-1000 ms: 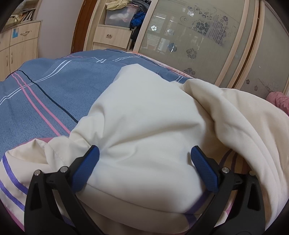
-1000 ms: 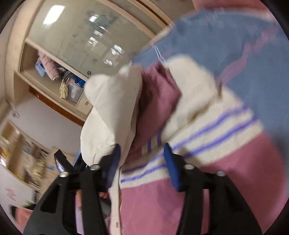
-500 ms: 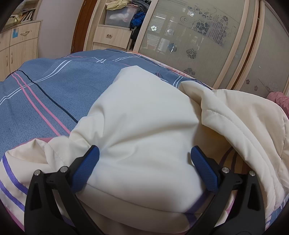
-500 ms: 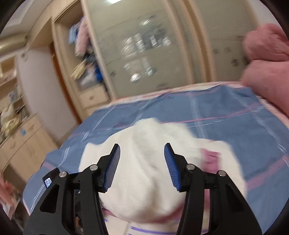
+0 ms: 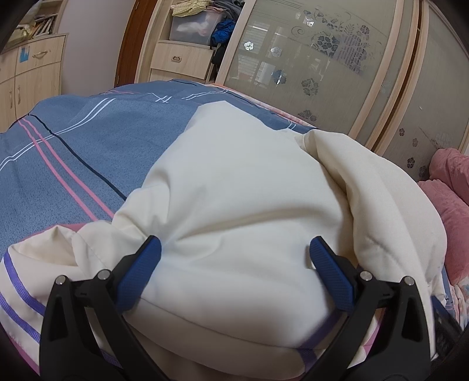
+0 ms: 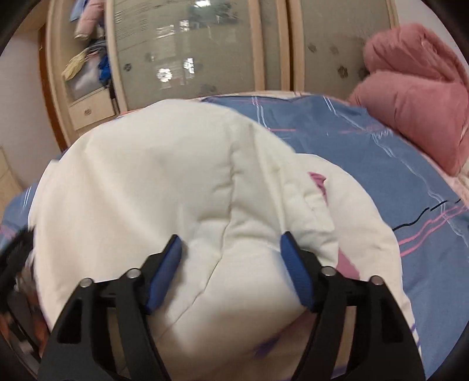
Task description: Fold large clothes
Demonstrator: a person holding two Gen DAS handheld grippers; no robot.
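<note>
From the left wrist view, a clear plastic storage box [image 5: 192, 27] sits in an open wooden shelf niche beyond the far edge of the bed; it holds pale fabric, with yellow and dark clothes heaped on top of it. The bulky cream padded garment with purple and pink stripes [image 5: 234, 199] lies bunched on the blue striped bed cover [image 5: 67, 152], its bulk running from the near edge of the bed away toward the frosted sliding wardrobe doors [image 5: 322, 58]. A folded-over cream layer drapes along its right side. The left tool [image 5: 234, 258] stands wide, its blue fingers [image 5: 140, 272] pressed into the garment's near cream fold, which bulges between them.

From the right wrist view, the same garment [image 6: 164, 187] mounds in the middle of the bed cover [image 6: 381, 164], a stitched seam running from near to far, a bit of pink lining showing at its right. The right tool [image 6: 231, 249] is spread wide, its fingers [image 6: 296, 269] sunk into the cream padding either side of that seam. A rolled pink quilt [image 6: 416, 88] lies at the bed's far right corner.
</note>
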